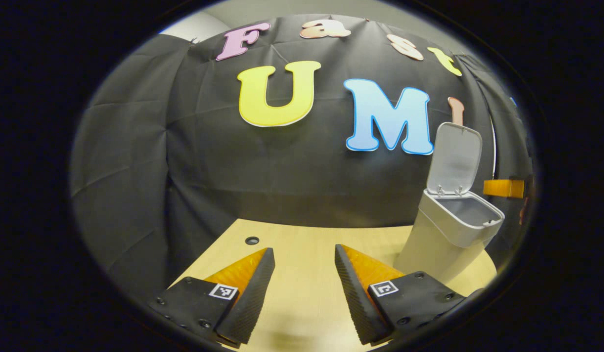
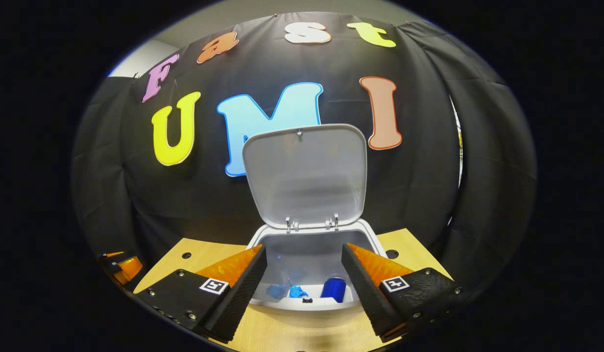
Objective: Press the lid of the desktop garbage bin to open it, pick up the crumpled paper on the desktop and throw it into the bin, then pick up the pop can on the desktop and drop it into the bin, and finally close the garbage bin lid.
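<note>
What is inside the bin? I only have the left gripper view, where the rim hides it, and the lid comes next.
Observer: In the right gripper view a blue pop can lies on the bin's floor.
Operator: And the paper?
Observer: The crumpled paper lies left of the can there.
Operator: Anything held over there?
Observer: No, the right gripper is open and empty above the opening.
</note>
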A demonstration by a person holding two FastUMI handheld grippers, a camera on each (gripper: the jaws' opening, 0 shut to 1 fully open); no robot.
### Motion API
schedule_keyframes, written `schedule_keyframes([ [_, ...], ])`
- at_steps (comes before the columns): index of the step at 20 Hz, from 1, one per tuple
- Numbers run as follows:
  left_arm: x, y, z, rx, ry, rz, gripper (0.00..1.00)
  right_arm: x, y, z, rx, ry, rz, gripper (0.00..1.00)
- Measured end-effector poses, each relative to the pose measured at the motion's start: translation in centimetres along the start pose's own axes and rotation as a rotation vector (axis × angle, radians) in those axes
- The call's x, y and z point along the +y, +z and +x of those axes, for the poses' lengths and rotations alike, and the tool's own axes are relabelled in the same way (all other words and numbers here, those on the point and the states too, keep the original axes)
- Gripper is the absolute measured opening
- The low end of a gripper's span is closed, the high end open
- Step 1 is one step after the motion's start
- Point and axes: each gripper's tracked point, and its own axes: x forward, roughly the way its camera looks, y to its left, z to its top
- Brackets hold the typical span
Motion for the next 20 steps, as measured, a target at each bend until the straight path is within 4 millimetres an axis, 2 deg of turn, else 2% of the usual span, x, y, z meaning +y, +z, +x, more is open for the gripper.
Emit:
schedule_keyframes([
  [4,-0.4,0.0,0.1,0.003,-0.012,-0.015,0.8,-0.6,4.2,0.9,-0.07,-0.006,-0.014,0.98],
  [5,-0.5,0.0,0.0,0.004,-0.016,-0.017,0.83,-0.7,5.0,1.1,-0.085,-0.006,-0.015,0.98],
  [6,-0.5,0.0,0.1,0.004,-0.017,-0.015,0.8,-0.7,6.3,1.3,-0.103,-0.007,-0.023,0.98],
  [11,-0.4,-0.1,0.3,0.005,-0.015,-0.011,0.8,-0.4,10.8,2.5,-0.175,-0.003,-0.053,0.98],
  [12,-0.3,-0.2,0.3,0.006,-0.011,-0.01,0.86,-0.3,11.8,2.8,-0.19,-0.001,-0.061,0.98],
  [15,0.1,-0.3,0.4,0.008,-0.003,-0.01,0.8,-0.1,14.5,3.1,-0.236,0.003,-0.079,0.98],
  [16,0.2,-0.3,0.3,0.01,0.0,-0.012,0.86,0.1,15.5,3.5,-0.251,0.008,-0.08,0.98],
  [17,0.7,-0.4,0.2,0.01,0.009,-0.016,0.86,0.2,16.6,4.1,-0.261,0.008,-0.076,0.98],
  [20,1.4,-0.4,0.0,0.009,0.028,-0.025,0.85,0.4,17.8,5.3,-0.271,0.013,-0.069,0.98],
])
